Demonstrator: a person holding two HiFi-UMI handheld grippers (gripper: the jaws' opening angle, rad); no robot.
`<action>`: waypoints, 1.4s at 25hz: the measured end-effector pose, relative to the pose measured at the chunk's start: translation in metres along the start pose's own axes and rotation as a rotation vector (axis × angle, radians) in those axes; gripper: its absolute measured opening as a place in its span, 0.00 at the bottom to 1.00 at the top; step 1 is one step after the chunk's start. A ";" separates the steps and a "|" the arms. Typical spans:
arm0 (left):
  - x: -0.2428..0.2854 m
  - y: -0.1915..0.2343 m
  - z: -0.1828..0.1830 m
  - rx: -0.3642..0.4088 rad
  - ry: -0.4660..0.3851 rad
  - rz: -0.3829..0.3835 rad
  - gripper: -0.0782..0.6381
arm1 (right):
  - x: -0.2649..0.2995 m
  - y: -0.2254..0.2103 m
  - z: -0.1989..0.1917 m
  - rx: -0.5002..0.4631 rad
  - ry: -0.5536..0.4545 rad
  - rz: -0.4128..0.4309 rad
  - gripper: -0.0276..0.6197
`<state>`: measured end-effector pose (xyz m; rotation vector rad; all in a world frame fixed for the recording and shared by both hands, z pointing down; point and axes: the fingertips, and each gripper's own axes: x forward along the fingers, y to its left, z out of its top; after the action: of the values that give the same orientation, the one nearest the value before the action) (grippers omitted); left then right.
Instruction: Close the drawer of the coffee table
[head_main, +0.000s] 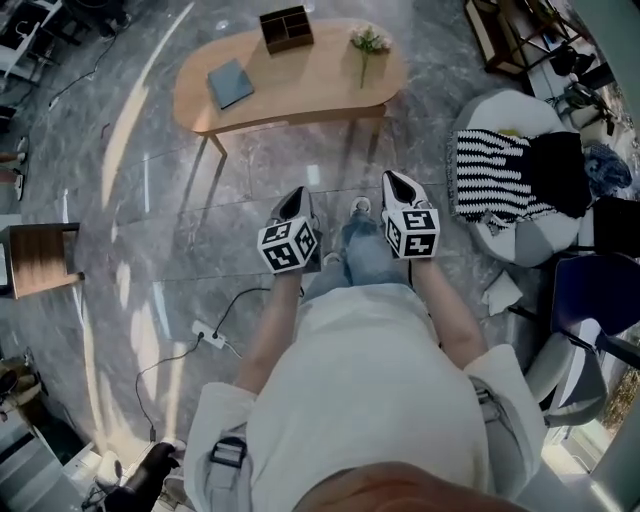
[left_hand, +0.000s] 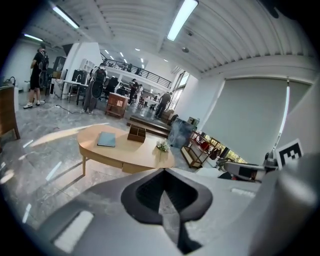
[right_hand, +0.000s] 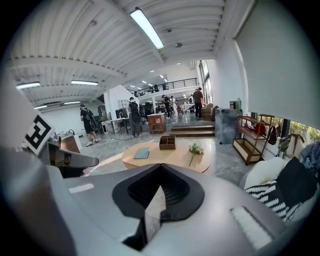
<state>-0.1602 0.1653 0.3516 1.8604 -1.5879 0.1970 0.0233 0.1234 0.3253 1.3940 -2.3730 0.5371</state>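
Person's left tongs and right tongs were clamped shut, empty; coffee table stood well off at twelve o'clock, drawer seemingly pushed in.

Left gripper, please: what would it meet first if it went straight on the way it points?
Nothing stands between; the left gripper, shut and empty, likely meets the coffee table front, or floor just short of it.

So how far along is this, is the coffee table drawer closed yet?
Done: nothing that shows. In the left gripper view the drawer seems to stick out slightly from under the coffee table, though that is hard to judge. In hand: nothing; the left gripper and right gripper are shut, empty and well short of the table. Left: step up and push the drawer in.
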 end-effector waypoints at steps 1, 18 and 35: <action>-0.006 -0.004 0.005 0.005 -0.005 -0.007 0.10 | -0.005 0.004 0.005 -0.007 -0.006 0.008 0.04; -0.054 -0.023 0.034 0.012 -0.044 -0.079 0.10 | -0.052 0.051 0.050 -0.031 -0.115 0.086 0.04; -0.056 -0.016 0.041 0.013 -0.060 -0.069 0.10 | -0.043 0.061 0.058 -0.046 -0.120 0.119 0.04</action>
<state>-0.1719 0.1882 0.2850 1.9443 -1.5626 0.1222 -0.0158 0.1554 0.2458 1.3053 -2.5600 0.4378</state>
